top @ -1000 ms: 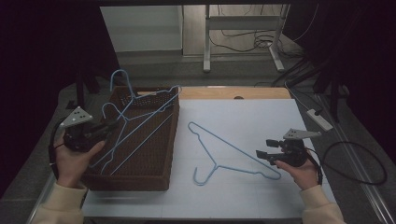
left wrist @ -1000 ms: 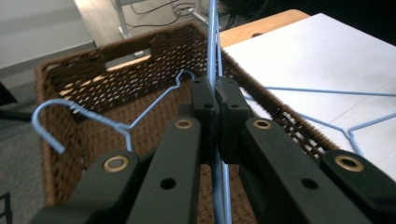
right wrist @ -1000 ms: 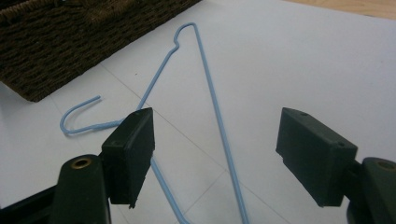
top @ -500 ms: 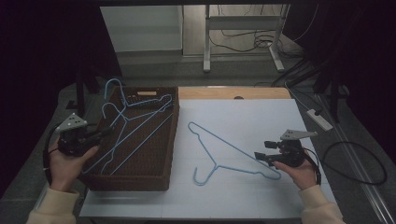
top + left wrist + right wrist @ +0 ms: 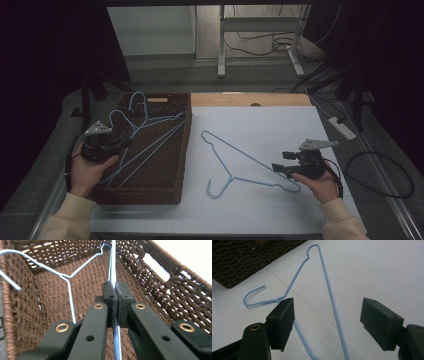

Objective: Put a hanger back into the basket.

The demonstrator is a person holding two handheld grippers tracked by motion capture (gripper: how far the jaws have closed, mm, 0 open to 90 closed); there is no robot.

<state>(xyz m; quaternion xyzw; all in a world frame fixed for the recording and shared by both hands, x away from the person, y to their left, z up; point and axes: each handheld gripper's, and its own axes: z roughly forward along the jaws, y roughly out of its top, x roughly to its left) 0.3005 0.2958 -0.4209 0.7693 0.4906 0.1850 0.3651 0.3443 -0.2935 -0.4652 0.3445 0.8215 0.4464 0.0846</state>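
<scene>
A brown wicker basket [image 5: 184,150] stands at the table's left with two blue wire hangers [image 5: 165,118] lying slanted in it. My left gripper [image 5: 116,145] reaches over the basket's left rim and is shut on the wire of one hanger [image 5: 113,265]; the second hanger [image 5: 70,297] lies beside it against the basket wall [image 5: 155,272]. A third blue hanger [image 5: 250,160] lies flat on the white table, hook toward the person. My right gripper [image 5: 281,161] stands open at that hanger's right corner. The hanger's two wires [image 5: 329,297] run between its jaws, untouched.
The basket's corner [image 5: 249,255] is just left of the flat hanger. A wooden strip [image 5: 250,99] edges the table's far side. A white power strip [image 5: 342,127] and a black cable loop [image 5: 380,175] lie off the right edge. A metal desk frame [image 5: 222,45] stands behind.
My left hand has sunk toward the basket, bringing the held hanger down into it. The right hand and the hanger on the table have stayed in place.
</scene>
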